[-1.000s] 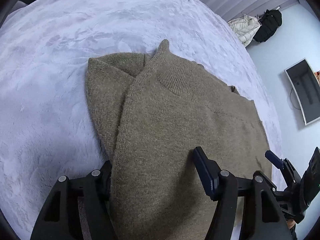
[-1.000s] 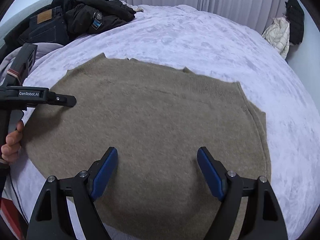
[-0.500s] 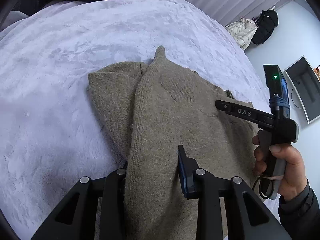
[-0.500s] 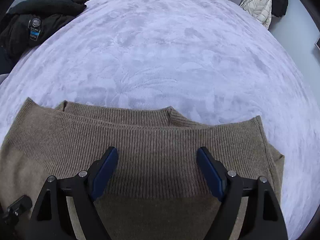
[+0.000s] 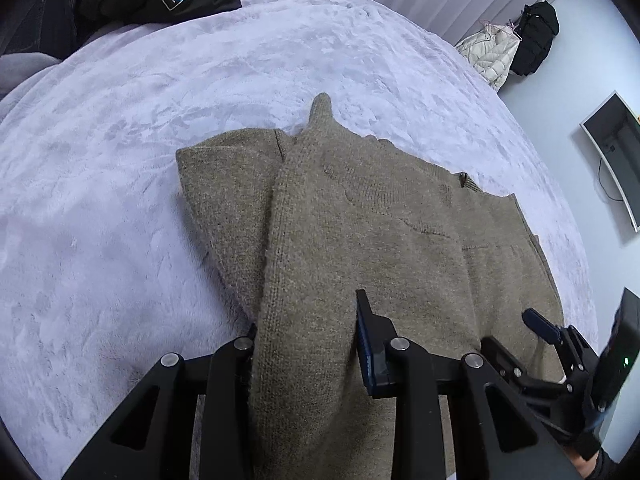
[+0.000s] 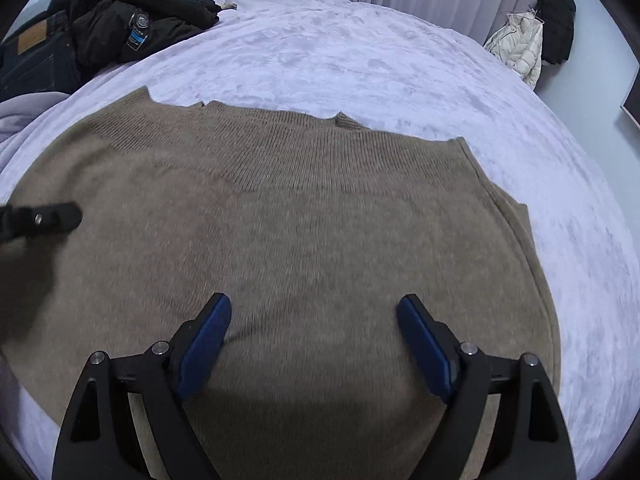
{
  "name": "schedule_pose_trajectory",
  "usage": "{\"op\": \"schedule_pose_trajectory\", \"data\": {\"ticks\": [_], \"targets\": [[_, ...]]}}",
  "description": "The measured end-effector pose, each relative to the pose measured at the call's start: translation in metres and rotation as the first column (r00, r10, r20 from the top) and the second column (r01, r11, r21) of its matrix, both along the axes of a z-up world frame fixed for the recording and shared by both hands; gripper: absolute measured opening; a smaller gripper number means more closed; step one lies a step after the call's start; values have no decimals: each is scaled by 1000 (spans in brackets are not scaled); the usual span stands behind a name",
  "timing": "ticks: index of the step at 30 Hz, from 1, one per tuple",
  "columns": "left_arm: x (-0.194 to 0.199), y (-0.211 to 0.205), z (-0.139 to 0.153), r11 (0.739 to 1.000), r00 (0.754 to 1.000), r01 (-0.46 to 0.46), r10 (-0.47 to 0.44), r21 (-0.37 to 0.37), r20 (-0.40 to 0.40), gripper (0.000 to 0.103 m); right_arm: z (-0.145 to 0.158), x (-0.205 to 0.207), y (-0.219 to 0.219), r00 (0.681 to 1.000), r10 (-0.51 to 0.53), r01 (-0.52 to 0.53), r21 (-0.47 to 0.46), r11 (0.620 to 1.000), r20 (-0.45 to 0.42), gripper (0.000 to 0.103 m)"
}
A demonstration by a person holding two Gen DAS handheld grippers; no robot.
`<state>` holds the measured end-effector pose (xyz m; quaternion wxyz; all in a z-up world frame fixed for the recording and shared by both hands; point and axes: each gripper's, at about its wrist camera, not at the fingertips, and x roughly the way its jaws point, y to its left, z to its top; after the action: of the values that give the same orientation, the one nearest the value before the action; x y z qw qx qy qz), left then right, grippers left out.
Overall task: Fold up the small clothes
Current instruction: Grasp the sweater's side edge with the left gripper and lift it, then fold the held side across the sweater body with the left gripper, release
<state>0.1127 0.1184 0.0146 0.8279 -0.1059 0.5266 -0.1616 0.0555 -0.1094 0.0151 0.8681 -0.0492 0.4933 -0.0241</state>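
One gripper, the left (image 5: 306,344), has been closed on a fold of the sweater (image 5: 360,232) at 6 o'clock, so lifting can begin, while the right gripper (image 6: 314,344) is held wide above it.

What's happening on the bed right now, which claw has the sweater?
A person is folding a brown knit sweater on a bed with a lilac blanket, using two handheld claws. The left claw is shut on a bunched fold along the sweater's side. The right claw hangs open above the flat body of the sweater, gripping nothing. A pile of dark clothes lies at the far corner.
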Motion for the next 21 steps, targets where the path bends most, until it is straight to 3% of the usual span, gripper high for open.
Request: {"op": "schedule_pose_trajectory", "data": {"ticks": [7, 12, 17, 19, 21], "targets": [[-6, -16, 22, 997, 999, 14, -17, 74, 40, 29, 1, -38, 6, 993, 111, -108, -57, 992, 38, 89], [-13, -34, 37, 991, 997, 40, -47, 125, 55, 29, 14, -34, -14, 995, 86, -86, -1, 996, 51, 90], [-17, -58, 54, 984, 997, 55, -64, 167, 49, 28, -3, -13, -34, 993, 120, -121, 27, 992, 9, 96], [-16, -72, 59, 978, 997, 66, -73, 199, 32, 27, 9, -12, -40, 992, 128, -128, 52, 990, 1, 96], [-13, -89, 64, 972, 997, 72, -75, 225, 5, 27, 23, -16, -53, 993, 111, -114, 56, 992, 50, 96]]}}
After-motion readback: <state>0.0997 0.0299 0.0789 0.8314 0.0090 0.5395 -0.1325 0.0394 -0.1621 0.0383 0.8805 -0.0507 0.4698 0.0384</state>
